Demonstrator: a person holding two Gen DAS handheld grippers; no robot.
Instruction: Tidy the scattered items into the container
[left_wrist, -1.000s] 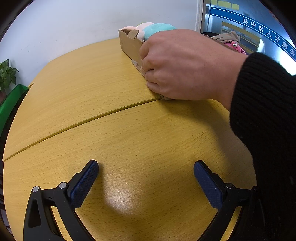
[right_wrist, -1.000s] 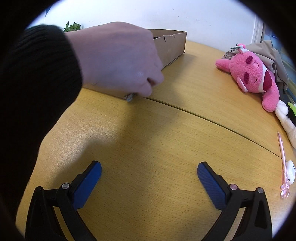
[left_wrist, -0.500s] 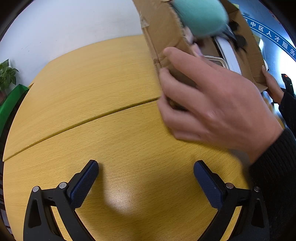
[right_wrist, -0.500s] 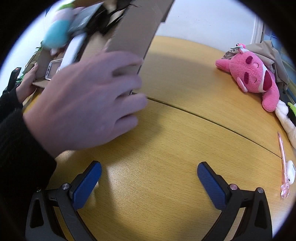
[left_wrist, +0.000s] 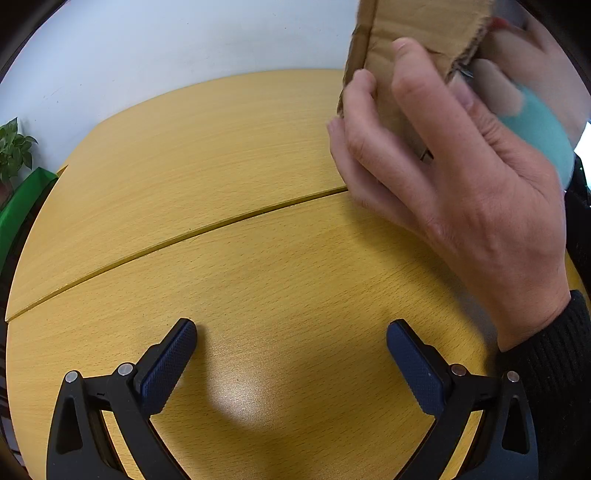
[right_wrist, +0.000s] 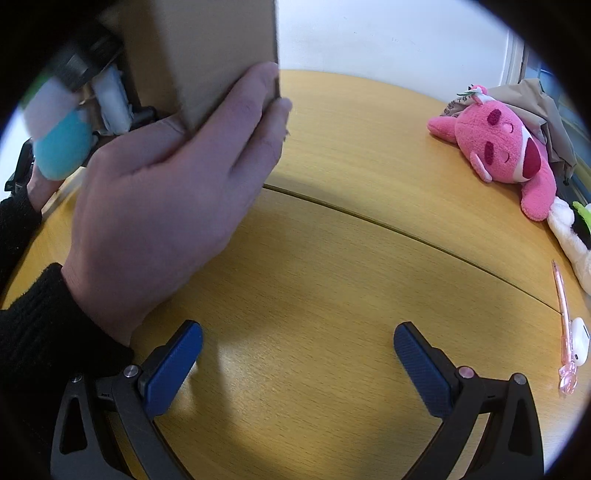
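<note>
A bare hand holds the cardboard box tipped up above the wooden table; a teal plush toy is spilling out, blurred. In the right wrist view the same hand grips the box, with the teal plush and other blurred items falling at left. A pink plush, a pink pen and a white earbud case lie at right. My left gripper and right gripper are open and empty, low over the table.
A green plant and green bin stand past the table's left edge. A white plush and beige cloth lie at the right behind the pink plush. A white wall is behind.
The hand has lifted the box off the table and tipped it over; the teal plush and other contents are tumbling out. Both grippers have stayed still and open.
</note>
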